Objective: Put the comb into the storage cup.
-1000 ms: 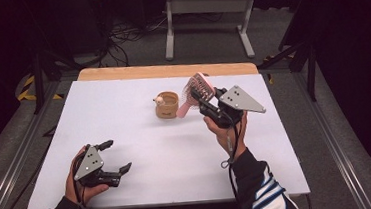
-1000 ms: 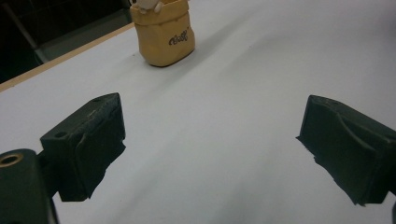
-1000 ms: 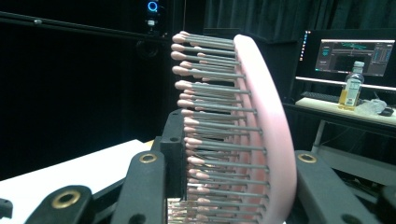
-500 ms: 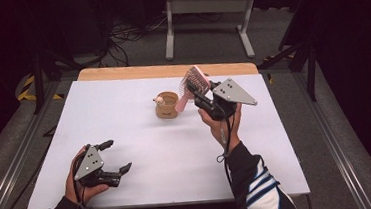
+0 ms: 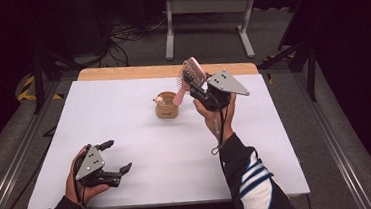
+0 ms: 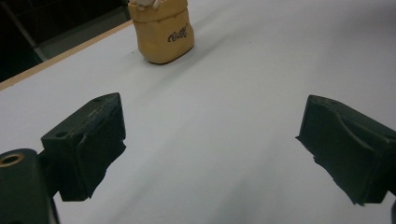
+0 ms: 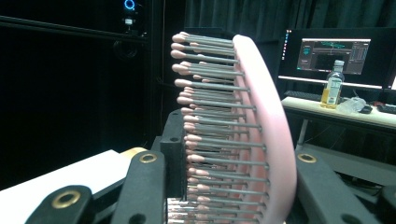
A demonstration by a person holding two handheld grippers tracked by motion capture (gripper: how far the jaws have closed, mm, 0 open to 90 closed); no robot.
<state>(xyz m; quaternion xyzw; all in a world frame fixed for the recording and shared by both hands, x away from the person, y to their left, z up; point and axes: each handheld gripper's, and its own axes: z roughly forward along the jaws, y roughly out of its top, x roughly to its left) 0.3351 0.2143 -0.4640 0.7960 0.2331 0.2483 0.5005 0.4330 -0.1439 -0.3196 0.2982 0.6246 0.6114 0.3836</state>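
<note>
Carried left toward frame centre, the light, rigid pink hairbrush (image 5: 191, 76) is clamped across its head by the right gripper (image 5: 200, 91), handle down by the tan cup (image 5: 166, 105); the left gripper (image 5: 113, 163) is held open, empty.

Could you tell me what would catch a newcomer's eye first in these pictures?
Most striking is the pink hairbrush, clamped in the right hand-held gripper and raised above the far middle of the white table, its bristles looming large in the right gripper view. Just beside it stands a small tan cup on the table. At the near left edge, the left hand-held gripper rests low with its jaws wide apart, holding nothing.
</note>
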